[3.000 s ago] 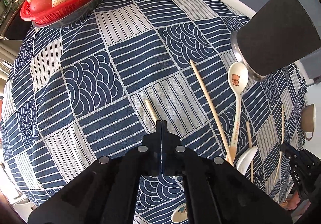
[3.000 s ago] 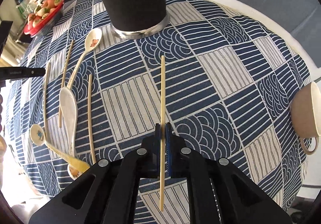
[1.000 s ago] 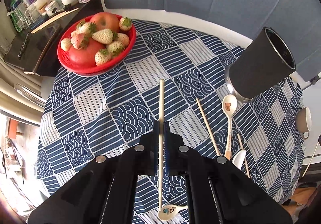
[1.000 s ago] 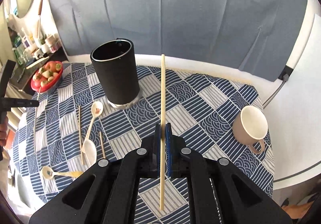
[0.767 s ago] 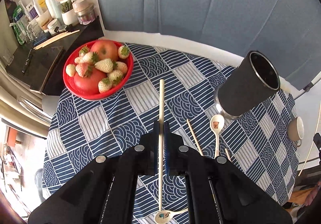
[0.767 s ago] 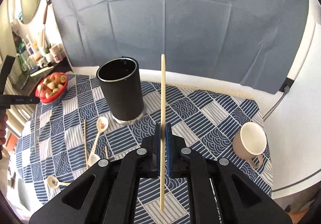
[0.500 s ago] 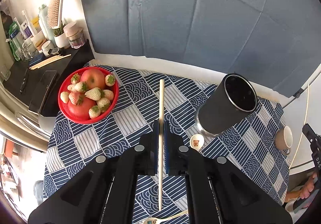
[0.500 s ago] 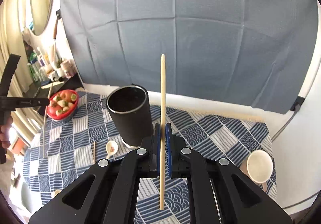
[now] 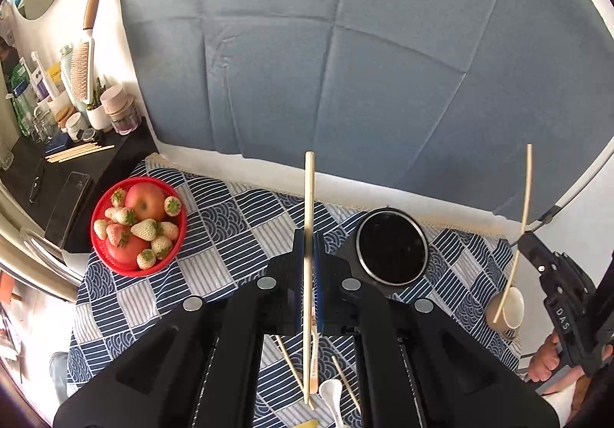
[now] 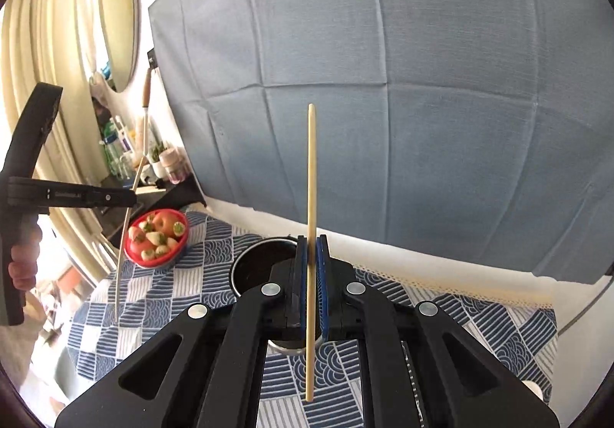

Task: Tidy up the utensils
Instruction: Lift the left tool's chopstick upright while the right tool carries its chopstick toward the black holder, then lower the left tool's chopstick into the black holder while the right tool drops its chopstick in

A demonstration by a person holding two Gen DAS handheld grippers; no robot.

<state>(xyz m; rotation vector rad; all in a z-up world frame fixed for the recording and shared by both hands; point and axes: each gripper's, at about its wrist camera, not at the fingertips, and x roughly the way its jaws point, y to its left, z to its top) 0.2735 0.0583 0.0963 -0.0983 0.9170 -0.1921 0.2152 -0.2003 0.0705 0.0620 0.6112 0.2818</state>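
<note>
The tabletop carries a fruit basket at its left edge and an upright utensil cup toward the back right, well apart. A mug stands right of the utensil cup near the right edge. Loose chopsticks and a spoon lie in front of the utensil cup. The left hand-held gripper holds one chopstick upright above the tabletop, left of the utensil cup. The right hand-held gripper holds another chopstick upright over the near side of the utensil cup. A shelf with bottles stands behind the fruit basket.
</note>
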